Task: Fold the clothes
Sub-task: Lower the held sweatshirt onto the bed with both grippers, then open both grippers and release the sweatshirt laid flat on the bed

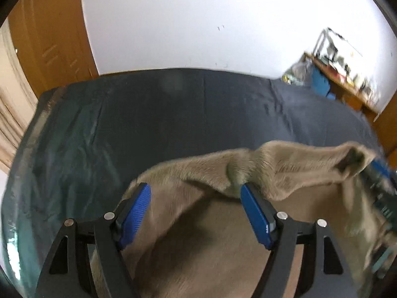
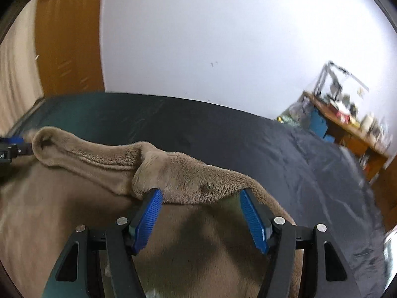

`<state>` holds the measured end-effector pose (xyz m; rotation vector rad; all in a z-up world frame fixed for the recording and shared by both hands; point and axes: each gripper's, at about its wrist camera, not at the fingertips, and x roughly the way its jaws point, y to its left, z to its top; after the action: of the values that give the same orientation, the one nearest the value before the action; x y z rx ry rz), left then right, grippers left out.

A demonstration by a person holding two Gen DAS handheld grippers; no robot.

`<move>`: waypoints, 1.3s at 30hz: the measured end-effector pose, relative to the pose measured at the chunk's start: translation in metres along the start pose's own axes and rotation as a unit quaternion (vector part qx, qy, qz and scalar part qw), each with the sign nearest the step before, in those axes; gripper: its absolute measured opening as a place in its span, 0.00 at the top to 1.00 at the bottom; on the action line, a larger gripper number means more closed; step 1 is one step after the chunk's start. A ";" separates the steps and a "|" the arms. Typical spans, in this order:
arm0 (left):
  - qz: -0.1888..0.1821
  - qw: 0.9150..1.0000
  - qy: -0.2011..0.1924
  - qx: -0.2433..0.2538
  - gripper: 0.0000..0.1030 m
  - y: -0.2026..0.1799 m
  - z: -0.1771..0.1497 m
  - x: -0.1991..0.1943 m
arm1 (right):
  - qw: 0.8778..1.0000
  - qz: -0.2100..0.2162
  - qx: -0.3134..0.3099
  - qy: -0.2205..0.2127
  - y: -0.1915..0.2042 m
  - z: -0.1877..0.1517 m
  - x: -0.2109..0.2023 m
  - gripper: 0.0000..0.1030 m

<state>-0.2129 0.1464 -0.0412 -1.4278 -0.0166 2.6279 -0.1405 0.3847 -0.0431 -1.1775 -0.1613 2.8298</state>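
Note:
A tan fleece garment lies on the bed, with a raised, rumpled fold along its far edge. My left gripper hangs over it with its jaws wide apart. Its right fingertip touches the underside of the fold, and nothing is pinched between the pads. In the right wrist view the same fold drapes over both tips of my right gripper, whose jaws also stand apart without pressing on the cloth. Each gripper shows blurred at the edge of the other's view.
A dark blue-green sheet covers the bed, which runs back to a white wall. A cluttered wooden desk stands at the far right. A wooden wardrobe and a beige curtain are on the left.

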 end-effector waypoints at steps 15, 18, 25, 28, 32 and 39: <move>0.022 0.999 0.025 -0.027 0.12 0.005 0.010 0.040 | 0.998 -0.037 0.007 0.053 0.006 0.006 0.056 0.30; -0.002 0.998 0.043 -0.041 0.12 0.018 0.008 0.037 | 0.998 -0.030 0.013 0.054 0.009 0.004 0.053 0.29; -0.039 0.997 0.021 -0.071 0.11 0.080 -0.007 -0.042 | 0.999 0.000 0.014 0.050 0.007 -0.002 0.029 0.29; -0.038 0.996 0.010 -0.080 0.11 0.110 -0.028 -0.073 | 0.999 0.025 0.015 0.046 0.023 -0.010 -0.004 0.29; -0.042 0.996 0.013 -0.078 0.11 0.141 -0.073 -0.099 | 0.996 0.065 0.009 0.052 0.045 -0.028 -0.045 0.29; -0.060 0.995 0.022 -0.077 0.11 0.172 -0.152 -0.119 | 0.985 0.141 0.028 0.093 0.072 -0.070 -0.089 0.29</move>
<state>-0.0437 -0.0498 -0.0393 -1.4808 -0.2974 2.5446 -0.0299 0.3083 -0.0391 -1.5554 0.1053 2.9075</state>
